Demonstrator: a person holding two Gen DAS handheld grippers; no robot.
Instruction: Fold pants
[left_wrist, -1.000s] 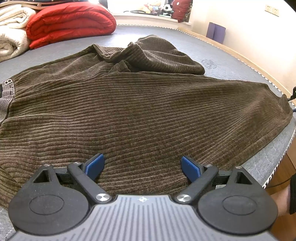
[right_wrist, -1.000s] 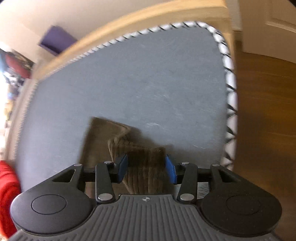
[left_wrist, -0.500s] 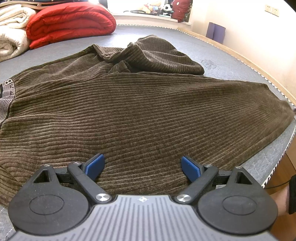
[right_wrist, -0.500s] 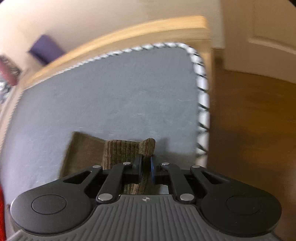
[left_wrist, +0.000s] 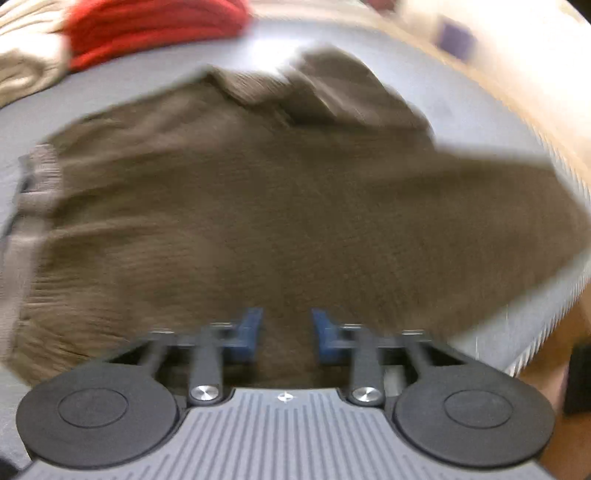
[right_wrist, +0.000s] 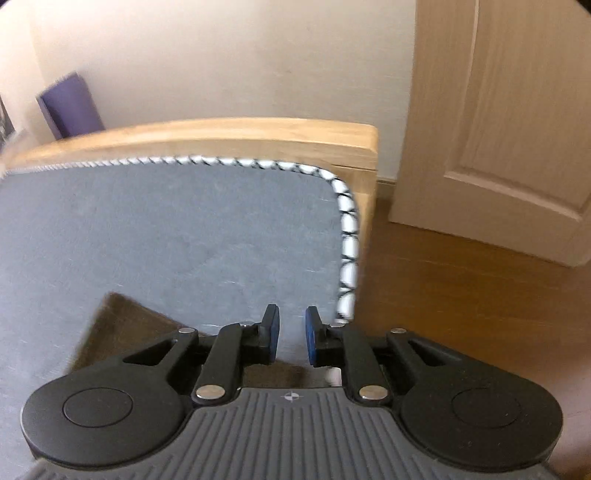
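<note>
The brown corduroy pants lie spread and unfolded on the gray mattress. The left tongs are closing on the near fabric; the right tongs are opening, nothing visibly pinched. Folding has hardly begun.

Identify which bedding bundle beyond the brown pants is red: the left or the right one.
The right bundle, beyond the pants, is red; the left bundle beside it is cream.

My hand-held grippers: two, left hand-held gripper and right hand-held gripper. Brown corduroy pants: one. Red quilt, upper left of frame: one. Cream blanket: one. Purple block: one. Door: one.
</note>
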